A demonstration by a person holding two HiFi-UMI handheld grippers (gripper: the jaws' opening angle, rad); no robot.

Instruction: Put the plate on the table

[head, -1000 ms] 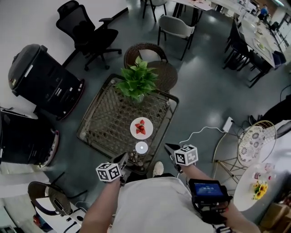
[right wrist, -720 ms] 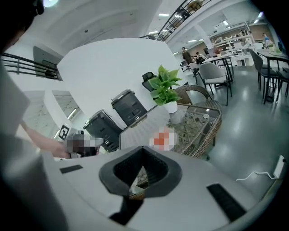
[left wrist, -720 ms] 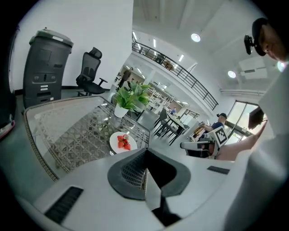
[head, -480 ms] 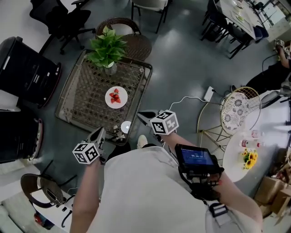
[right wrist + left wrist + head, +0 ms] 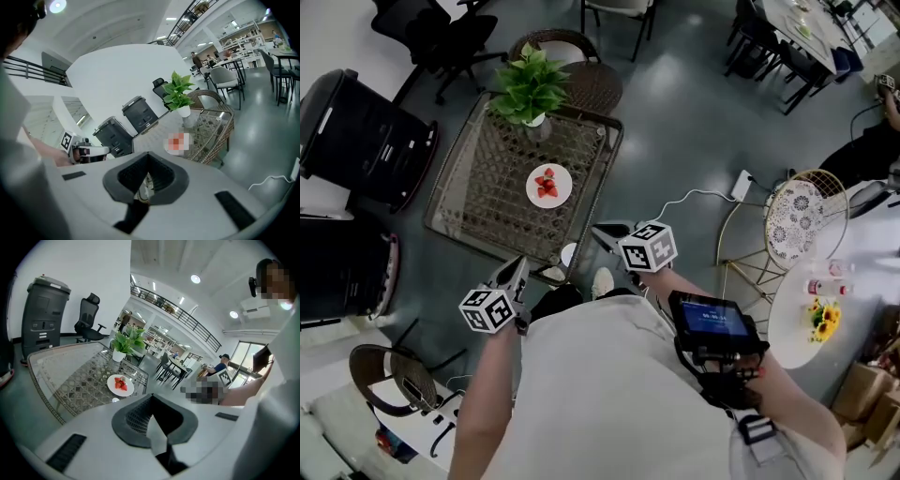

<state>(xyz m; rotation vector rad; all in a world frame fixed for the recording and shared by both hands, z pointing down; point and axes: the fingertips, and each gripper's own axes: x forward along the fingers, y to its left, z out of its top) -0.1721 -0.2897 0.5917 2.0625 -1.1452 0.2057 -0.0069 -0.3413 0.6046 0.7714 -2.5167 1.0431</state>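
A white plate (image 5: 548, 185) with red strawberries lies on the glass-topped wicker table (image 5: 478, 202), near its middle. In the left gripper view the plate (image 5: 120, 385) lies beyond the jaws, apart from them. A mosaic patch covers the plate (image 5: 176, 142) in the right gripper view. My left gripper (image 5: 515, 273) hovers off the table's near corner, shut and holding nothing. My right gripper (image 5: 602, 232) hangs beside the table's near edge, also shut and holding nothing. The jaws of the left gripper (image 5: 157, 439) and the right gripper (image 5: 143, 190) meet with nothing between them.
A potted green plant (image 5: 530, 89) stands at the table's far end, a wicker chair (image 5: 581, 80) behind it. A small white disc (image 5: 569, 253) lies at the near edge. Black machines (image 5: 366, 131) stand left. A wire chair (image 5: 797, 220), a round white table (image 5: 825, 309) and a power strip (image 5: 741, 185) are right.
Both grippers have lifted and drawn back from the table's near edge, staying shut. The head view has swung, so the table and plate now sit further left and up.
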